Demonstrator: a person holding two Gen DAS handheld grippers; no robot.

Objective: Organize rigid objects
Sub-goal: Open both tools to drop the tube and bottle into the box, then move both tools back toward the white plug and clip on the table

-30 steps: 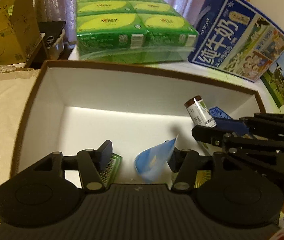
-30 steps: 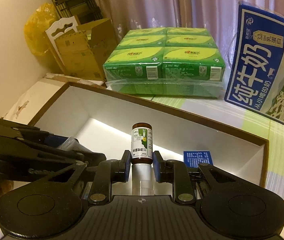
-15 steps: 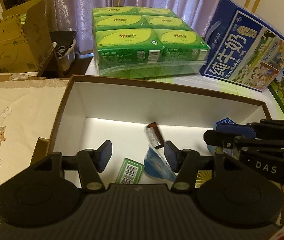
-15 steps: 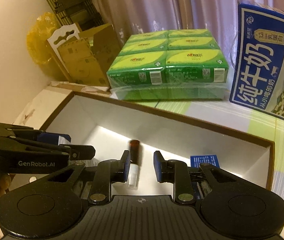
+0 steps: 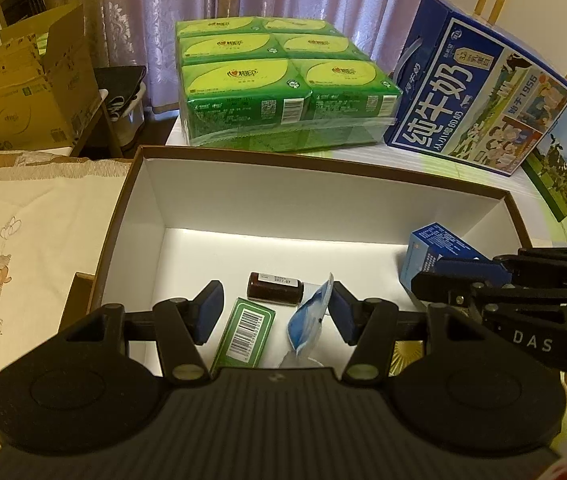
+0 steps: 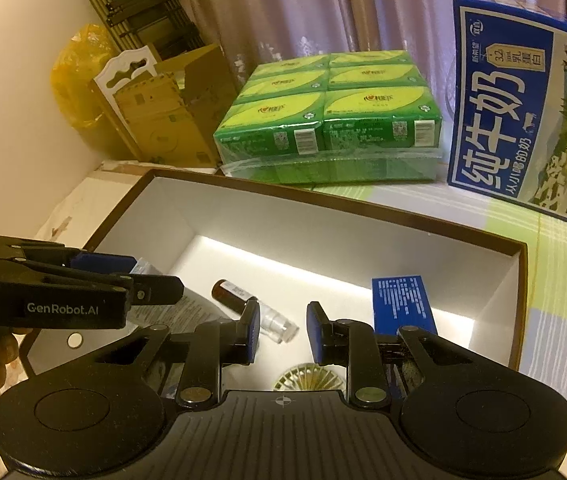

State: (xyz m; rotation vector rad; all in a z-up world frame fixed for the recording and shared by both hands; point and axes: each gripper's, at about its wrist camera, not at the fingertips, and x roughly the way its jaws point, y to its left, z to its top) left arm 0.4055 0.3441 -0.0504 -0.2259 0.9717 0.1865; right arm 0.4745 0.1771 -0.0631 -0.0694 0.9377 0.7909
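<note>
A brown-rimmed box (image 5: 323,168) with a white inside holds the items. A small brown bottle (image 5: 274,288) lies on its side on the box floor; it also shows in the right wrist view (image 6: 230,295) with a clear cap. Near it lie a green carton (image 5: 243,334), a blue packet (image 5: 308,326) and a blue carton (image 5: 431,250). My left gripper (image 5: 274,312) is open and empty above the green carton and packet. My right gripper (image 6: 282,332) is open and empty above the bottle's cap, beside the blue carton (image 6: 401,304).
A shrink-wrapped pack of green tissue boxes (image 5: 283,80) and a blue milk carton case (image 5: 479,92) stand behind the box. A cardboard box (image 5: 23,84) stands at the far left. A cream cloth (image 5: 23,248) lies left of the box.
My right gripper opened and let go of the brown bottle, which now lies on the box floor. Both grippers pulled up and back.
</note>
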